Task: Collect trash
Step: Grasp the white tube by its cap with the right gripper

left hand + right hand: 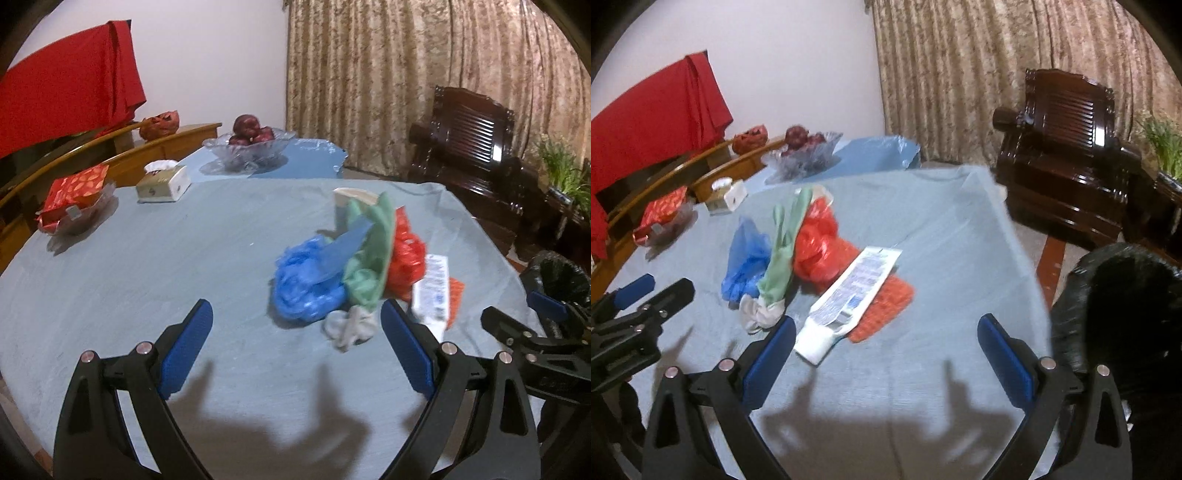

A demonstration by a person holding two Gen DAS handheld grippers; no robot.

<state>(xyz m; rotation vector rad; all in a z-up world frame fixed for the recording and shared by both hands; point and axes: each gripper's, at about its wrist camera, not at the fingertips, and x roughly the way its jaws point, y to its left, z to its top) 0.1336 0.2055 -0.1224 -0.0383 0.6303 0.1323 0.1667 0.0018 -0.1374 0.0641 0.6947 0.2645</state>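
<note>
Both grippers hover over a round table (147, 258) covered in a pale blue cloth. The left gripper (295, 321) has its jaws spread wide and holds nothing; the right gripper (886, 339) is likewise spread wide and empty. The trash lies in a heap near the table's right edge: a blue bag (306, 280), a green bag (369, 258), a red bag (406, 258), a crumpled white tissue (349, 326) just in front of them, and a flattened white tube (849, 295) resting partly on an orange net (886, 306). A bin lined with a black bag (1126, 314) stands just beside the table on the right.
</note>
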